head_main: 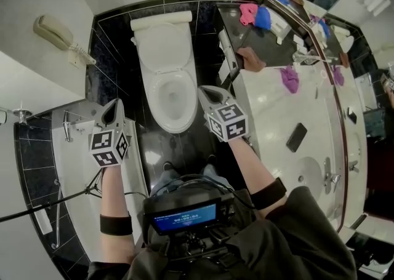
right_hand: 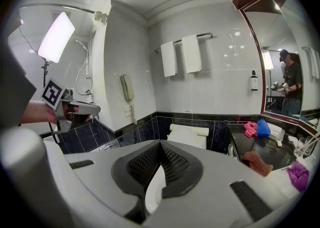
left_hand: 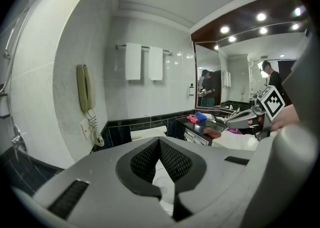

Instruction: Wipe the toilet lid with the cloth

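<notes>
Print on the blue chest screen (head_main: 183, 216) is too small to read

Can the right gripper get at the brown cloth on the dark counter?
Probably yes: the right gripper is shut but empty, and the brown cloth lies uncovered ahead, nothing between.

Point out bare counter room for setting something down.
Bare: the white counter between the purple cloth and the black phone. Crowded: the dark far end, with brown cloth, pink cloth and blue cloth.
</notes>
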A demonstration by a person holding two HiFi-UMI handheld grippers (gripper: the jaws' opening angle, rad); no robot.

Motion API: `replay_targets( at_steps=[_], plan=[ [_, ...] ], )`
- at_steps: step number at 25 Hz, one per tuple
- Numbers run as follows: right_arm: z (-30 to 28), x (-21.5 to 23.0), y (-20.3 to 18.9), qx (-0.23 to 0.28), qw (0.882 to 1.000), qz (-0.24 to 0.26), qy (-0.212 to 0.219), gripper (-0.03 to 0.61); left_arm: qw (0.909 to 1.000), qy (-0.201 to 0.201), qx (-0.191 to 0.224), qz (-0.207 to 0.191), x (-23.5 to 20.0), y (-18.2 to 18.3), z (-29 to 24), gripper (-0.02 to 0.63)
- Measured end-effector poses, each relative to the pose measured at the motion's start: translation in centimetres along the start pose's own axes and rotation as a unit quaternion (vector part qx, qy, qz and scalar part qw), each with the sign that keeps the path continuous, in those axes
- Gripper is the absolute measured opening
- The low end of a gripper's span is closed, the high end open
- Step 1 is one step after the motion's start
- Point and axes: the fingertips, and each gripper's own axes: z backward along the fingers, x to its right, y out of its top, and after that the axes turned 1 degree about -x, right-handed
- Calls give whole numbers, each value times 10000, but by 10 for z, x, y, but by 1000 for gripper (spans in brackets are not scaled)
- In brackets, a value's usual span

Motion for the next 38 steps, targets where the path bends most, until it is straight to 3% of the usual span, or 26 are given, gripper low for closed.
replay_targets(
  at_steps=[5, 10, 16, 25, 31, 38],
  plan=[
    [-10, -8, -3, 19, 9998, -12, -174, 15, 9997, -218, 64, -87, -10, 1, -5, 2],
    [-16, -16, -5, -9, 9986, -124, -507, 17, 9973, -685, 113, -250, -10, 3, -20, 2],
    [-4, 26, -27, -204, 9936, -265, -1083, 17, 9914, -1235, -3, -432, 25, 4, -53, 2],
    [0, 181, -74, -845, 9803, -382, -1744, 65, 9859, -1548, -279, -574, 103, 15, -143, 2],
    [-17, 295, -95, -1419, 9709, -207, -1916, 183, 9827, -1684, -480, -603, 159, 23, -219, 2],
    [-42, 392, -128, -2010, 9601, 24, -1942, 220, 9779, -1860, -650, -704, 219, 24, -291, 2]
  ],
)
